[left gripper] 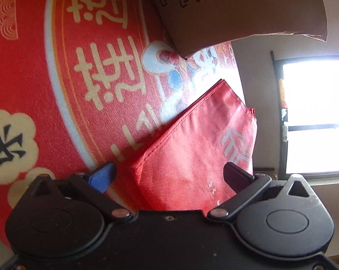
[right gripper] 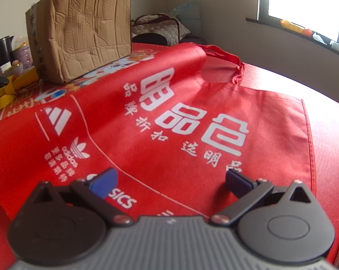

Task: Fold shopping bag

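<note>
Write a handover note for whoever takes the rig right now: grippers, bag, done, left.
Left gripper: jaws open around a raised edge of the red shopping bag; not clamped.
Right gripper: open, empty, over the bag's printed face.
Shopping bag: spread on the red printed tablecloth, logo side up, handle at the far end, beside the cardboard box.
Done: bag laid out, no completed fold visible.
Left: probably close the left gripper, fold the edge over, then flatten.
</note>
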Tool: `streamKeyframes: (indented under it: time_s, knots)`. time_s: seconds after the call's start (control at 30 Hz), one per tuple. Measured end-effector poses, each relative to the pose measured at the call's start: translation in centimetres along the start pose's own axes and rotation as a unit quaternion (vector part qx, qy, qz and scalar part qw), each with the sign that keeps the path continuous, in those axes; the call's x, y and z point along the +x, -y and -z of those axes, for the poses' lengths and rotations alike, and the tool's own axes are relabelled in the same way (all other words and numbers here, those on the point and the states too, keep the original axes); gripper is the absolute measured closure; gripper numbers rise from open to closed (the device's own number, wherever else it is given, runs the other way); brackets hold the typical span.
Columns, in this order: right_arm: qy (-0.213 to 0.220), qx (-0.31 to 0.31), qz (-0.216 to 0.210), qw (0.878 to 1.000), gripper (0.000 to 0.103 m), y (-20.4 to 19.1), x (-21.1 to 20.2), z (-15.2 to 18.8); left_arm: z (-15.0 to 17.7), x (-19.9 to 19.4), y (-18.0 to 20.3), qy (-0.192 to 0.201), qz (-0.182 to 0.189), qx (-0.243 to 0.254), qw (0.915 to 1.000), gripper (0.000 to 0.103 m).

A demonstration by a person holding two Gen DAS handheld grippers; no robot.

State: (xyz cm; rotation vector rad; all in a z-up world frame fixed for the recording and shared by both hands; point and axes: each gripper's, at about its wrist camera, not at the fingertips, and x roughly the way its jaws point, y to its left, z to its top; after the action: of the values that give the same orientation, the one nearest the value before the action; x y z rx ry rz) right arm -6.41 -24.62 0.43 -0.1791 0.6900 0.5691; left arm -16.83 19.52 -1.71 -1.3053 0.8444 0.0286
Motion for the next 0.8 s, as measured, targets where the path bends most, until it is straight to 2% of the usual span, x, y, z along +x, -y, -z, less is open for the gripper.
streamKeyframes:
  time_s: [0.07,0.17,0.3,0.43,0.47,0.5,0.6,0.8]
  knots:
    - [0.000,0.000,0.000,1.000,0.001,0.0,0.0,0.0,0.3,0.7,0.0,-0.006,0.013,-0.002,0.9999,0.001]
    - [0.000,0.001,0.000,1.000,0.001,0.0,0.1,0.0,0.6,0.8,0.7,-0.001,-0.006,0.016,0.9999,0.001]
    - [0.000,0.001,0.000,1.000,0.001,0.0,0.1,0.0,2.2,0.5,2.0,0.021,-0.062,0.040,0.9970,0.000]
    - [0.000,0.001,0.000,1.000,0.001,0.0,0.1,-0.1,4.3,2.5,2.4,-0.055,-0.032,0.034,0.9974,0.000]
    - [0.000,0.000,0.000,1.000,0.001,0.0,0.1,-0.1,4.6,2.9,2.5,-0.061,-0.033,0.040,0.9968,0.001]
    - [0.000,0.000,0.000,1.000,0.001,0.0,0.1,-0.1,5.1,3.6,2.8,-0.055,-0.026,0.060,0.9963,0.000]
    - [0.000,0.000,0.000,1.000,0.001,0.1,0.1,-0.1,5.5,4.5,3.4,-0.040,-0.027,0.065,0.9967,0.000]
    - [0.000,0.000,0.001,1.000,0.001,0.0,0.1,-0.1,5.7,6.3,3.5,-0.043,0.022,0.066,0.9967,0.001]
